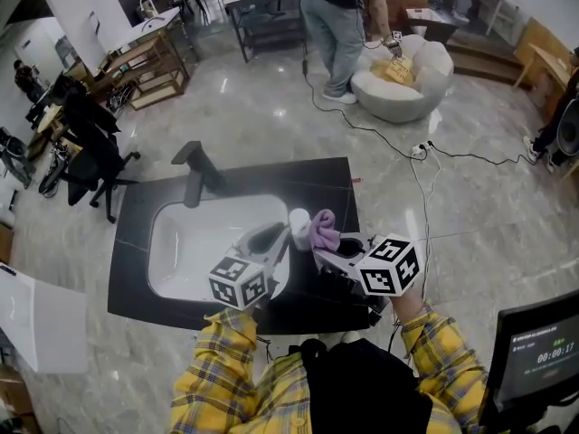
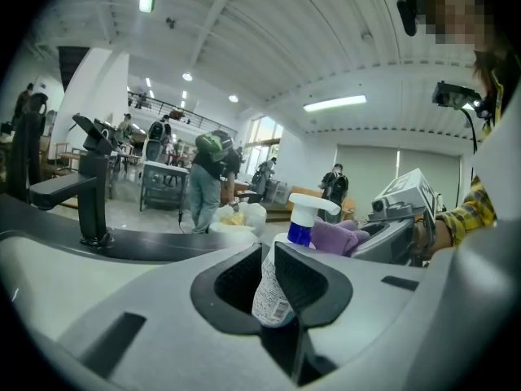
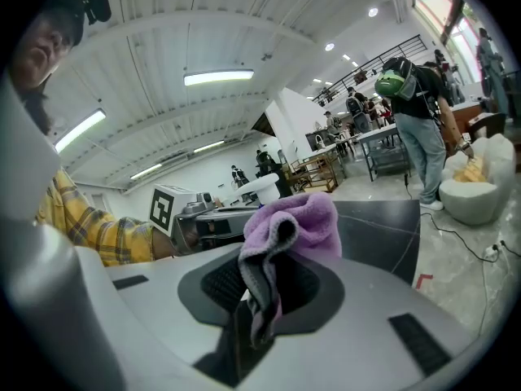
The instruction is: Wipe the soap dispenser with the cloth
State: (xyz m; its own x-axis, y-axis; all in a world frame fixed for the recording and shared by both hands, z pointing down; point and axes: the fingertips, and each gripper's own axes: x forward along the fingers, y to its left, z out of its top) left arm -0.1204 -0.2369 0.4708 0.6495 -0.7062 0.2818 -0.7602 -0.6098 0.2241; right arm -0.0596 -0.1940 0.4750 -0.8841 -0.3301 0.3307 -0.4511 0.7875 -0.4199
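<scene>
One soap dispenser point(image 1: 298, 225), a white pump bottle with a blue neck, stands upright over the right edge of the single white basin point(image 1: 181, 242). It is clamped by its body between the pads of the left gripper point(image 1: 281, 239); the left gripper view shows the labelled bottle point(image 2: 273, 292) wedged in that gripper point(image 2: 269, 255), both jaws pressing on it. One purple cloth point(image 1: 324, 231) sits bunched against the right side of the pump head, pinched in the closed jaws of the right gripper point(image 1: 328, 248). In the right gripper view its folds point(image 3: 293, 222) rise out of that gripper point(image 3: 264, 277). Both grippers meet above the black counter point(image 1: 326, 179), with one black faucet point(image 1: 194, 174) behind the basin. Beyond the counter a person point(image 1: 330, 25) stands beside a white beanbag point(image 1: 407, 84).
</scene>
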